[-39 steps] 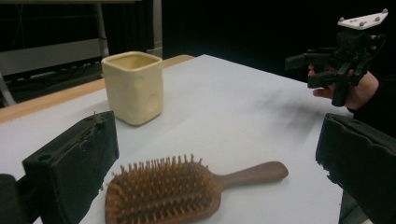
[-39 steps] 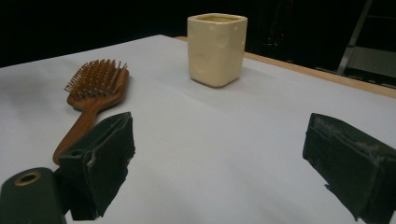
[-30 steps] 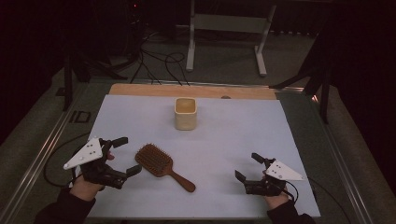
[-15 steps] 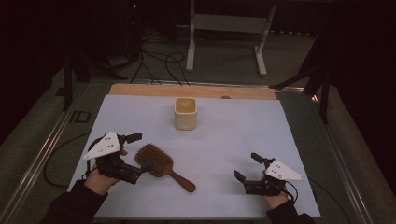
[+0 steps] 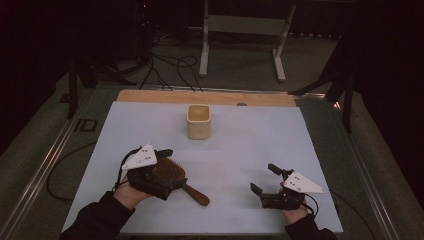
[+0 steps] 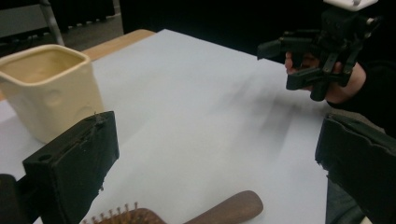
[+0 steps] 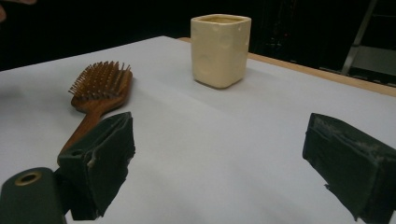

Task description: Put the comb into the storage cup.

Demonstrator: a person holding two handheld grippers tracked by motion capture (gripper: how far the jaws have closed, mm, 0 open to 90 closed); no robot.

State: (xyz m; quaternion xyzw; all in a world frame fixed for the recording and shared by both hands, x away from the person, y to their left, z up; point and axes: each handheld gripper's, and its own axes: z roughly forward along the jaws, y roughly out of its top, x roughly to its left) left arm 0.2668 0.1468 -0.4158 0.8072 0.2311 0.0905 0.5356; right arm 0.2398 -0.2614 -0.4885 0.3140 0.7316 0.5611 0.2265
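Tools, two, one in each of the person's hands, both at the near edge of the bench (image 5: 310, 150); left tool (image 5: 162, 172) at the near left, jaws spread wide, poised over the head of the hairbrush, one jaw to each side of it as the high view shows; whether the jaws touch the brush cannot be told; grey three-cornered plate on top, cable trailing off to the left; right tool (image 5: 263, 180) at the near right, jaws spread, nothing between them, well apart from the brush; seen also from the left gripper view (image 6: 299, 65), held in a hand above the sheet.

Hairbrush (image 5: 177, 177), one, wooden, lying flat on the white sheet at the near left, bristles up, head under the left tool, handle running toward the near right; in the left gripper view the bristle tips and handle (image 6: 224, 210) show just below the spread jaws; in the right gripper view the whole brush (image 7: 95, 95) lies left of the cup.

Cup (image 5: 198, 121), one, cream, squarish, upright and open at the top, standing past the middle of the bench, well apart from brush and tools.

Beyond the bench: floor with loose cables (image 5: 175, 65); one pale metal frame (image 5: 245, 30), two legs.
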